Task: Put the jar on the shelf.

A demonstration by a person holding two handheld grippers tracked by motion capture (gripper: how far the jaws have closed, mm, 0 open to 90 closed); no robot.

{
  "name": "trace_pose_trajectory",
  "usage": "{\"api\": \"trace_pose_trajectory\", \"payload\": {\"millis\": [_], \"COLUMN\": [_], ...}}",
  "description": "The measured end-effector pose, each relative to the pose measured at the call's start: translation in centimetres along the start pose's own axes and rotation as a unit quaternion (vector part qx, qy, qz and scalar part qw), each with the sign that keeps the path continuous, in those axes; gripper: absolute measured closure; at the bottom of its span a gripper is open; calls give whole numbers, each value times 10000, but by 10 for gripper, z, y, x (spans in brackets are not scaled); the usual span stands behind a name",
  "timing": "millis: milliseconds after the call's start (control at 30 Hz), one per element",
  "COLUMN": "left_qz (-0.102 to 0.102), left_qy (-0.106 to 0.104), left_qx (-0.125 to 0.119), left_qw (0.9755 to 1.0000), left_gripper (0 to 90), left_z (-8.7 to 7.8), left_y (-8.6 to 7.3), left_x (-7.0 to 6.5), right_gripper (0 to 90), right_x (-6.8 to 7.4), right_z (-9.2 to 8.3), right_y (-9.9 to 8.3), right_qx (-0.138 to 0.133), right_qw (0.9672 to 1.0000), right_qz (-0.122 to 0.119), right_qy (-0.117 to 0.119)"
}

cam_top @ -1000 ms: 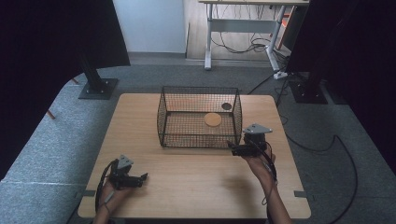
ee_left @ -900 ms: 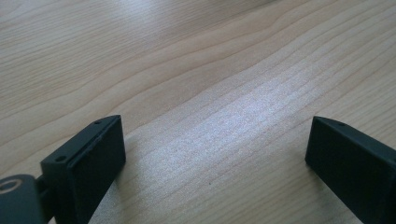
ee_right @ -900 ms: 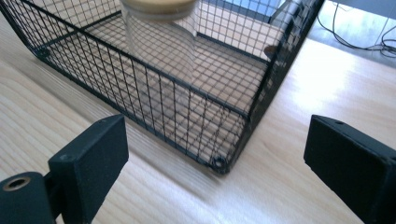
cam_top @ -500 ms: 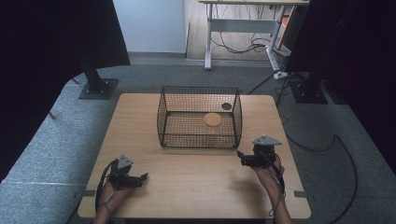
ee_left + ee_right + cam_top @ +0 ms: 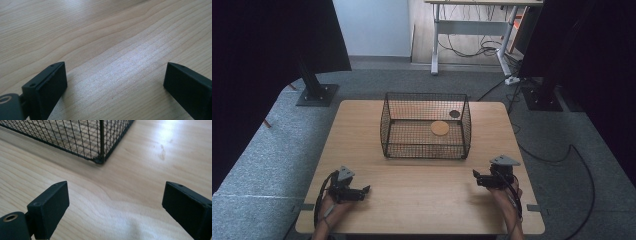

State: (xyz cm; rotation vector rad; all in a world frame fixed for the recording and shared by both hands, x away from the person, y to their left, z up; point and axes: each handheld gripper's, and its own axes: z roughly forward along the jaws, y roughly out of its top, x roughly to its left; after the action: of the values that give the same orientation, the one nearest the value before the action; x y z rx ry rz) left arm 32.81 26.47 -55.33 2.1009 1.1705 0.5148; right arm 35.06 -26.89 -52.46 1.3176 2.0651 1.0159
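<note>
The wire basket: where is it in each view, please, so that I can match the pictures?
High view: wire basket, centre of the table, beyond both grippers.
Right gripper view: its near corner at the top, left of middle.
Left gripper view: not in it, bare tabletop.
Shared landmark: the light wood grain.

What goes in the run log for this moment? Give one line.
left gripper: open, empty | right gripper: open, empty | wooden disc: inside wire basket | table: both grippers low over it
</note>
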Motion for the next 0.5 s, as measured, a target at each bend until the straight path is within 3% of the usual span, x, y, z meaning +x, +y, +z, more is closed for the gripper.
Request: {"api": "trace_pose_trajectory", "payload": {"millis": [500], "left_qz": [-13], "left_qy": [10], "left_qx": [-2], "left_qw": [10000], "left_gripper": [48], "left_z": [0], "left_y": [0], "left_x": [0], "right_gripper": [64], "right_x": [-5], "right_z": [8], "right_y": [-24], "right_qx": [379], "right_qw": [9991], "right_qz": [193], "right_qy": [-68]}}
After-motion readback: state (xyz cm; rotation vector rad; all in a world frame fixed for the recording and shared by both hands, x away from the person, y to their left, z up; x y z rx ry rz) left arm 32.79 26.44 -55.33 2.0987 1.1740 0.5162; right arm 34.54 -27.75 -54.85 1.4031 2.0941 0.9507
